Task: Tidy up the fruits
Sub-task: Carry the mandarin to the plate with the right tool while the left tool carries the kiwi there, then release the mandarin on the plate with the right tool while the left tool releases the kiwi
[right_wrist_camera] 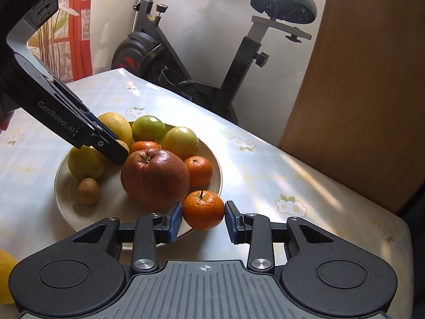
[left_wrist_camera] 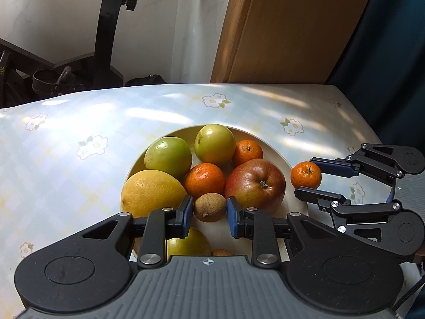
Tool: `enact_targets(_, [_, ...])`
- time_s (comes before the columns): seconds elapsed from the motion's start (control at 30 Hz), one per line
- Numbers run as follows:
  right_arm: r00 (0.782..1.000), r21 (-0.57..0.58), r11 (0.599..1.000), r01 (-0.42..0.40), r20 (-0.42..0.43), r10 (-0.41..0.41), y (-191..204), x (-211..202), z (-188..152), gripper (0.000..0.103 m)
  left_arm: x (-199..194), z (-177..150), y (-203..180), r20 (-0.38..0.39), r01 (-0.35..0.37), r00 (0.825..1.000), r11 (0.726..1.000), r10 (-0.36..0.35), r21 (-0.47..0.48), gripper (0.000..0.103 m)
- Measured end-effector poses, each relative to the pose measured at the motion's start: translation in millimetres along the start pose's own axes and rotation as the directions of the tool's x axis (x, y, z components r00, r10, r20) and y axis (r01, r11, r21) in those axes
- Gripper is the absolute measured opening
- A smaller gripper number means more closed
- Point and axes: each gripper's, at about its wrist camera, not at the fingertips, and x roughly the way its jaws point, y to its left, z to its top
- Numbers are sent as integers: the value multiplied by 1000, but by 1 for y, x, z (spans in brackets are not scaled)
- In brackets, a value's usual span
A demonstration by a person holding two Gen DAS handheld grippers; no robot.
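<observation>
Tongs (right_wrist_camera: 203, 219) around tangerine (right_wrist_camera: 203, 210), beside bowl (right_wrist_camera: 216, 167)

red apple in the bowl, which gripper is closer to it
Left. The left gripper, closed on a small brown fruit, sits right beside the red apple. The right gripper holds a tangerine at the bowl's rim.

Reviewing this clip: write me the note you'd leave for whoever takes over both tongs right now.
Left tongs: shut on the small brown fruit, over the bowl.
Right tongs: shut on a mandarin at the bowl's near rim.
In the bowl: red apple, green fruits, a large yellow citrus, two more mandarins, another small brown fruit.
Done: most fruit is in the bowl.
Left: place both held fruits; one yellow fruit sits outside, at the right view's left edge.
</observation>
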Motion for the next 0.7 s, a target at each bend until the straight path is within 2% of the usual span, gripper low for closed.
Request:
enact_targets(0.23, [999, -106, 994, 37, -17, -39, 9, 16, 14, 32, 0, 1, 6, -6, 20, 1000, 999, -20, -41, 29])
enact_targets(0.33, [999, -98, 994, 39, -9, -40, 8, 19, 15, 33, -1, -1, 7, 1, 24, 1000, 999, -24, -45, 29])
enact_targets(0.47, [999, -85, 995, 46, -8, -47, 4, 19, 14, 43, -4, -4, 6, 16, 22, 1000, 998, -21, -52, 30])
enact_targets(0.57, [999, -79, 996, 44, -7, -45, 4, 16, 12, 43, -9, -4, 4, 36, 16, 999, 999, -15, -36, 34])
enact_targets(0.7, [999, -58, 997, 45, 3, -45, 4, 7, 10, 44, -18, -7, 2, 61, 7, 998, 1000, -5, -30, 34])
